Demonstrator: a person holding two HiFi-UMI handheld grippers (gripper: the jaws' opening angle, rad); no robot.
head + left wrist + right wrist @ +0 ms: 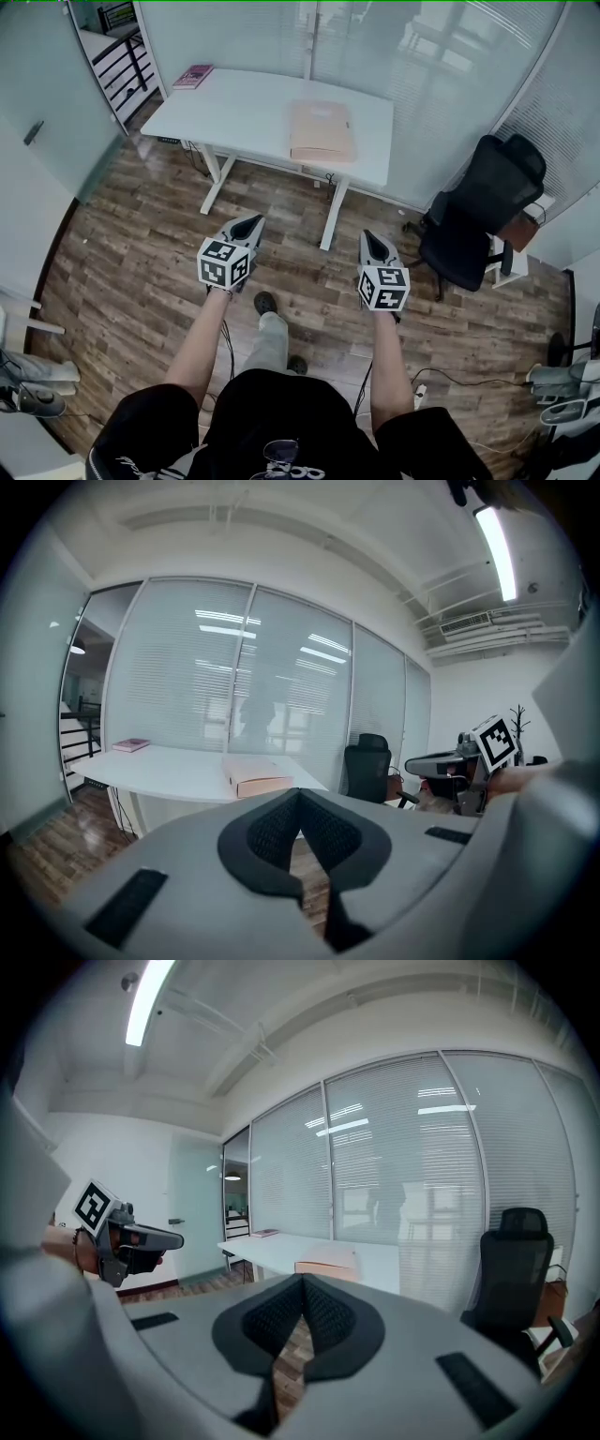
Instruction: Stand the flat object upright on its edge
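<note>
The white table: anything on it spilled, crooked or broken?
Nothing stands out. The tan flat box lies flat near the right end of the table, a pink book at its far left corner; no spill or damage shows.

Left tongs (247, 225), right tongs (376, 244): both closed, empty, arms outstretched.

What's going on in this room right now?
A person stands on the wooden floor holding the left tongs and right tongs, both shut and empty, pointed toward a white desk. The flat pale-pink cardboard box lies flat on that desk, untouched and some way off. Nothing has been stood on edge yet.
</note>
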